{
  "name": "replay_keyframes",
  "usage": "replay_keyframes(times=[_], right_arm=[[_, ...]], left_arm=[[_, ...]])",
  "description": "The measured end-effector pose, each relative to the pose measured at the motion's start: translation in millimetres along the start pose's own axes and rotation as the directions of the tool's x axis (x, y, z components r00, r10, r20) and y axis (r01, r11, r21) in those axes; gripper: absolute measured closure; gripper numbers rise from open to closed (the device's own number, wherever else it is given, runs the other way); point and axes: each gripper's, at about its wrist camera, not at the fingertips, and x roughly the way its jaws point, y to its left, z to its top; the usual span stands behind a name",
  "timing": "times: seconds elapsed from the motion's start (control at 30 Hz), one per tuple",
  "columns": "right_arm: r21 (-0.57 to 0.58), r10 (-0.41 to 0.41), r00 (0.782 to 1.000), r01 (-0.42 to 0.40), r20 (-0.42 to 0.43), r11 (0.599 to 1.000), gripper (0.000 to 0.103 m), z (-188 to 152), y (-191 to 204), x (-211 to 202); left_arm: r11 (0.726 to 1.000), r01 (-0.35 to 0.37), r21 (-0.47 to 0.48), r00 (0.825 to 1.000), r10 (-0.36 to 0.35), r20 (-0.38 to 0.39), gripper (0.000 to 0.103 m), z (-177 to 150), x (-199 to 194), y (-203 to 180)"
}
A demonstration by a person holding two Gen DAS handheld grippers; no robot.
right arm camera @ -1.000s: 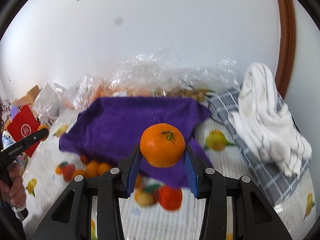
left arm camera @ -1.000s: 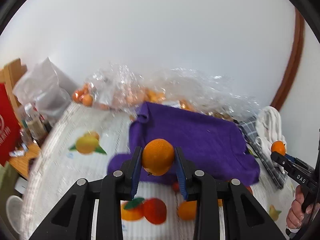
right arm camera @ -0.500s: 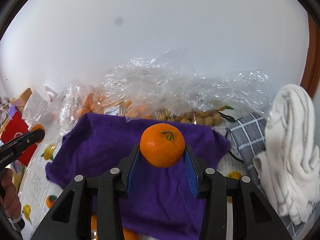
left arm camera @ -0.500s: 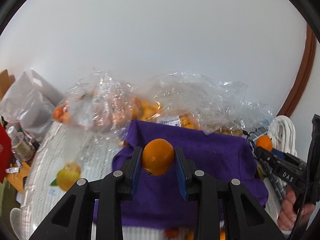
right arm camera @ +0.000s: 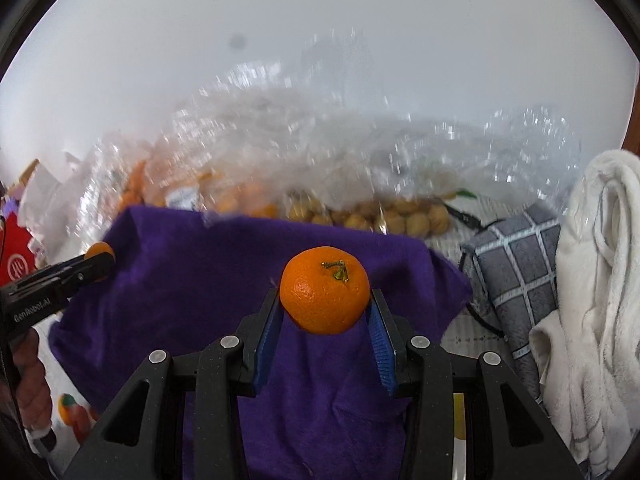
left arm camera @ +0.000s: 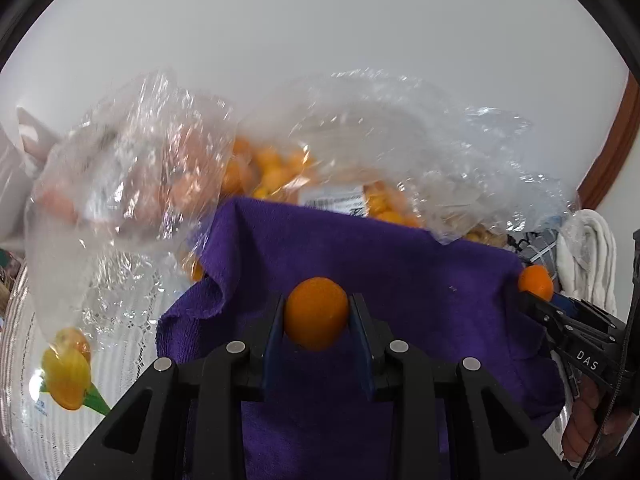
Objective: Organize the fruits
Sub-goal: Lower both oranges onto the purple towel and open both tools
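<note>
My left gripper (left arm camera: 316, 316) is shut on a small orange fruit (left arm camera: 317, 313), held above a purple towel (left arm camera: 360, 264). My right gripper (right arm camera: 325, 300) is shut on a larger orange with a green stem (right arm camera: 324, 290), also over the purple towel (right arm camera: 200, 272). Behind the towel lie clear plastic bags (left arm camera: 280, 160) of small orange fruits, and a bag of pale brown round fruits (right arm camera: 384, 214). The right gripper shows at the right edge of the left wrist view with its orange (left arm camera: 536, 282). At the left of the right wrist view, the left gripper's orange (right arm camera: 100, 251) is seen too.
A white towel (right arm camera: 600, 280) and a grey checked cloth (right arm camera: 516, 264) lie to the right. The table carries a white cloth printed with fruit (left arm camera: 68, 372). A red bag (right arm camera: 14, 268) stands at the far left. A white wall rises behind the bags.
Both grippers have moved forward and down toward the plastic bags, each still holding its orange. The purple towel and the bags now fill more of both views.
</note>
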Motion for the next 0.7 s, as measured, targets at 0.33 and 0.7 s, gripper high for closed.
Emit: replay_keyframes(times=[0.33,0.7], right_arm=[[0.002,-0.013,0.998,0.014,-0.060,1.000,0.061,-9,-6,24],[-0.029,-0.029,0.993,0.026,-0.112,0.999,0.061,-13,-5,36]], left_arm=[[1.000,0.001,0.012,1.000,-0.001,-0.030,0.073,-2,12,4],[1.000,-0.013,0.020,0.997,0.015,-0.079,0.073,-5,27,-2]])
